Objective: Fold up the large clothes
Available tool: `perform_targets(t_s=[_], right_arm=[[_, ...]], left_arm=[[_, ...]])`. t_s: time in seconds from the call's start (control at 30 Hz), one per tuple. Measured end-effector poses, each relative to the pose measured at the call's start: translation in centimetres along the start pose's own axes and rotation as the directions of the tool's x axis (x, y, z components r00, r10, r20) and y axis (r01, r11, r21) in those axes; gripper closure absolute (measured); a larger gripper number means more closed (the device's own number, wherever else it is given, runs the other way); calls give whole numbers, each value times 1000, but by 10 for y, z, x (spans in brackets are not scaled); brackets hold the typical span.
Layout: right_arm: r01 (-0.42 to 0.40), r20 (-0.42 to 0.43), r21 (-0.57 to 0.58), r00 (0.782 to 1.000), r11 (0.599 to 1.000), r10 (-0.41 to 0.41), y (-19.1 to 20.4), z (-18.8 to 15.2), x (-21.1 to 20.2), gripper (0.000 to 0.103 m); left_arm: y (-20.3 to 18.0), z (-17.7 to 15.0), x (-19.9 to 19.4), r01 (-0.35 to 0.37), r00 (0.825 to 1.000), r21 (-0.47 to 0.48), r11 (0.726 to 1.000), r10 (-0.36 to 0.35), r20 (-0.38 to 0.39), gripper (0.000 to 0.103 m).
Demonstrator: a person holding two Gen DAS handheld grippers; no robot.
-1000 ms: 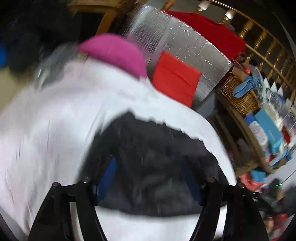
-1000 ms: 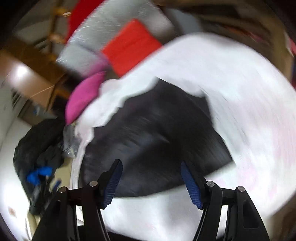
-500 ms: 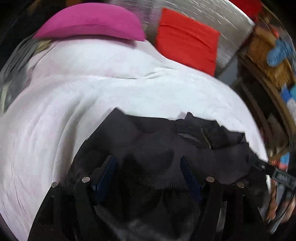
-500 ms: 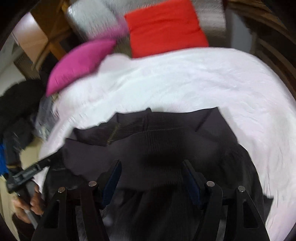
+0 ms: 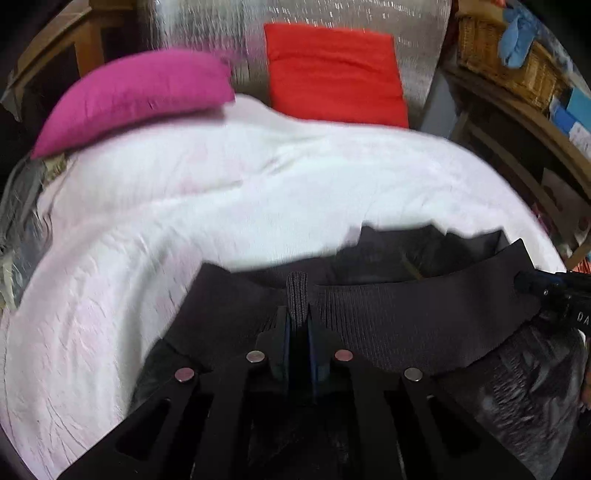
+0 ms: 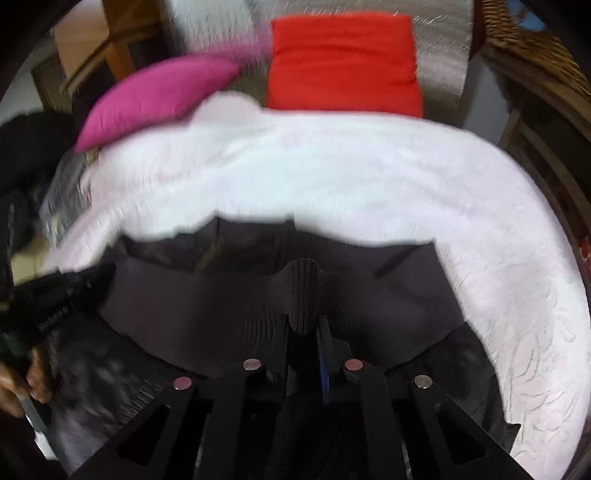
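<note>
A white bedspread [image 5: 258,192] fills most of both wrist views, stretching away beyond the fingers and out to either side of them. On its near part, directly under and ahead of the fingers, lies the dark jacket [image 5: 424,317], a large black garment with a broad ribbed knit band running across from one gripper to the other; shinier, darker cloth of the same garment hangs below the band, nearer than the fingertips. Far past the fingers, at the head of the bed, a red cushion [image 5: 332,74] leans against a silvery quilted panel [image 5: 369,18], and a magenta pillow [image 5: 136,96] lies to the left of it on the bedspread's far edge. Well off to the right of the left gripper's fingers stands a wooden shelf with a wicker basket [image 5: 491,55]. The left gripper [image 5: 298,328] has its jaws pressed together on a pinched-up fold of the ribbed band, which stands up in a small ridge just beyond the fingertips. The right gripper [image 6: 303,328] is likewise clamped tight on a raised fold of the same band, further along it. In the right wrist view, a hand [image 6: 22,384] shows at the far left of the fingers, gripping the other tool's handle.
</note>
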State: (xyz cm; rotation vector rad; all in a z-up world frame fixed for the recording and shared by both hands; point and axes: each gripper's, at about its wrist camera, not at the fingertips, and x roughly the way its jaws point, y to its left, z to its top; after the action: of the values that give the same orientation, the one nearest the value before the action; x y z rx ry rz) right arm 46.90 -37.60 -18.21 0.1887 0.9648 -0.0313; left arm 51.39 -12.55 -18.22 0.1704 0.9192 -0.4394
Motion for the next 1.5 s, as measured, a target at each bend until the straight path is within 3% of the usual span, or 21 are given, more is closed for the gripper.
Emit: perform_targets(t_s=[0.1,0.2,0.4,0.6,0.67,0.7,0.77,0.87,0.93,1.0,1.03,1.07,1.1,1.2,1.3,1.4,1.5], right_arm=[[-7,59,33,998,999,5,-5,16,-8,89],[-2,77,76,997,997,-4,-10,24,2,89],[29,8,196,999,980,-31,-32,22,63,90],[-65,47,324,998,944,53,-55,17,41,88],[-112,87,365,993,924,86,-65,8,17,88],[-130,111,364,989,922,95,-69,4,4,88],[-138,147,346,985,928,92,-75,-8,-27,88],[-168,192,324,975,931,109,-83,-35,-72,87],[-182,203,331,972,926,119,-87,-55,-93,76],[-213,212,346,966,914,145,-91,-74,-103,44],[-236,232,365,960,901,157,-94,-89,-108,14],[-256,262,376,951,891,163,-95,-100,-111,11],[-271,290,382,943,884,164,-96,-112,-114,11],[-268,239,351,952,897,191,-88,-120,-110,12],[-239,237,346,958,907,162,-88,-123,-111,20],[-177,120,418,983,891,139,-101,-128,-81,28],[-136,31,435,990,890,136,-106,-127,-56,33]], left_arm=[[2,14,-8,-31,997,-7,1000,31,66,95],[2,24,4,-68,994,-9,998,69,83,95],[0,11,75,-108,993,18,994,109,-52,94],[8,12,52,-101,995,-12,995,101,-2,83],[11,11,34,-135,991,-11,991,135,15,67],[14,10,20,-146,988,-24,989,147,38,64],[22,4,-10,-139,986,-83,987,146,85,48],[34,-12,-54,-123,982,-140,982,142,128,35],[42,-22,-75,-168,976,-136,976,184,114,30],[52,-43,-93,-225,966,-152,962,241,96,27],[56,-51,-98,-237,963,-158,959,253,91,25],[62,-64,-102,-250,961,-166,954,265,75,24],[68,-81,-105,-265,960,-173,949,276,43,24],[81,-113,-107,-280,959,-195,940,283,-12,24],[90,-127,-95,-300,954,-204,932,293,-64,24],[94,-137,-67,-319,945,-190,928,298,-134,24],[82,-136,-57,-354,931,-115,928,338,-138,24]])
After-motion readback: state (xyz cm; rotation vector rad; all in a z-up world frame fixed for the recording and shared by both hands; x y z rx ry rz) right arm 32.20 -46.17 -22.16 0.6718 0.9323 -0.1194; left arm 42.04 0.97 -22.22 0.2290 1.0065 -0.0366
